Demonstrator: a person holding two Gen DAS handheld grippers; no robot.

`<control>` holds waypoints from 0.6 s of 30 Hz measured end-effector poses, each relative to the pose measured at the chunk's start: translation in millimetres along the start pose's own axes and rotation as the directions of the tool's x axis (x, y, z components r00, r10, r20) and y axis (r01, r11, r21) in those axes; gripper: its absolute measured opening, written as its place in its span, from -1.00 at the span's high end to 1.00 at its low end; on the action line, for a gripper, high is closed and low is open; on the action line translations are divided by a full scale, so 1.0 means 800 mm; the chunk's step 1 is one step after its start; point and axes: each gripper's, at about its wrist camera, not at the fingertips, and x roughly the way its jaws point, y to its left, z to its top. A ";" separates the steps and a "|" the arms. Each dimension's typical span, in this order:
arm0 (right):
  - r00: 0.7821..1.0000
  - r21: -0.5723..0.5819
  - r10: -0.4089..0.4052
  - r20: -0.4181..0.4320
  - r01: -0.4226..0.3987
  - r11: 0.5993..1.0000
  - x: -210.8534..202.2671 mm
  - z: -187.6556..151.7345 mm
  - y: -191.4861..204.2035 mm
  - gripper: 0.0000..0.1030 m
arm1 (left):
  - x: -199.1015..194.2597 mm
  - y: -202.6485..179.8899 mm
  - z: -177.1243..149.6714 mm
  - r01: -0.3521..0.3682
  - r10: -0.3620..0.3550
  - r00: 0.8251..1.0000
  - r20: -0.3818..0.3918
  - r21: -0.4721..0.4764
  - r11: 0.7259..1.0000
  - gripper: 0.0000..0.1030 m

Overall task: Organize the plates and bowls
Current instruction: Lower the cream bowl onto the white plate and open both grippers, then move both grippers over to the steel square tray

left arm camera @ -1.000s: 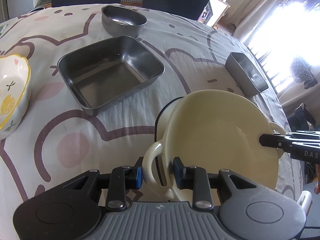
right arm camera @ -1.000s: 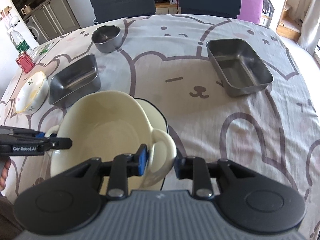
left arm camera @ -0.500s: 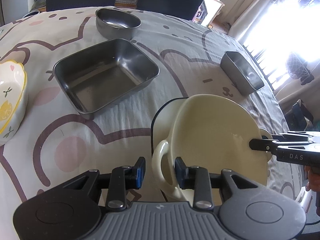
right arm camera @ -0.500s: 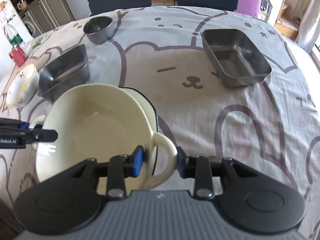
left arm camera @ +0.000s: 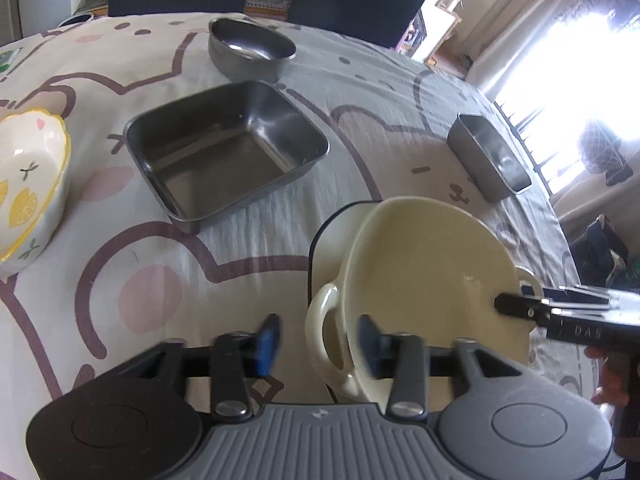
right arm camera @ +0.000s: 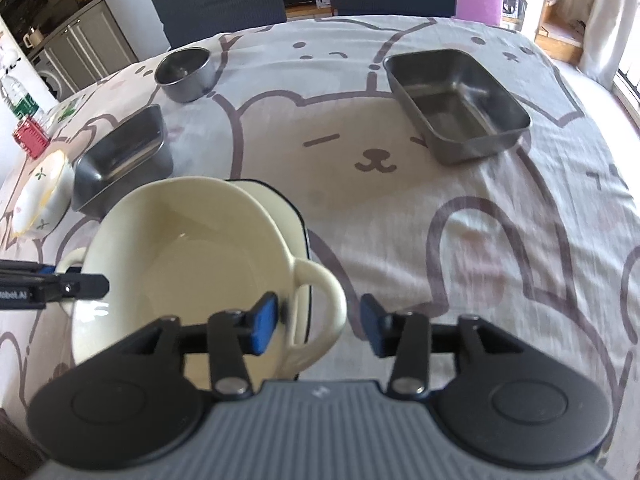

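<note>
A cream bowl (left arm camera: 432, 272) with two loop handles rests in a cream dish with a dark rim (left arm camera: 320, 240) near the table's front edge. My left gripper (left arm camera: 318, 342) straddles one handle (left arm camera: 320, 320). Its jaws are opening and the blue pads stand clear of the handle. My right gripper (right arm camera: 318, 326) straddles the opposite handle (right arm camera: 328, 296) of the bowl (right arm camera: 192, 260). Those jaws are opening too, with a gap at the pads. Each gripper's tip shows in the other's view, at the bowl's far side.
On the bear-print tablecloth lie a square steel tray (left arm camera: 224, 148), a round steel bowl (left arm camera: 252, 48), a narrow steel tray (left arm camera: 488, 160) and a lemon-patterned ceramic bowl (left arm camera: 28, 188). Dark chairs stand behind the far edge. A bright window is at the right.
Both grippers' jaws have spread apart off the bowl's handles. The cream bowl has sunk a little into the dark-rimmed dish.
</note>
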 end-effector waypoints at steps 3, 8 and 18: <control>0.999 0.005 0.004 0.037 -0.004 1.000 -0.007 -0.008 -0.002 -0.38 | -0.010 -0.003 -0.002 -0.003 0.003 1.000 0.021 0.007 1.000 -0.60; 0.996 0.038 0.022 0.090 -0.026 0.999 -0.028 -0.017 -0.016 -0.81 | -0.026 -0.006 -0.009 -0.001 0.001 0.999 0.042 0.008 1.000 -0.87; 0.965 -0.140 -0.071 0.254 0.109 0.984 -0.131 0.032 -0.038 -0.99 | -0.073 0.018 -0.006 -0.026 0.049 0.975 0.215 -0.107 0.994 -1.00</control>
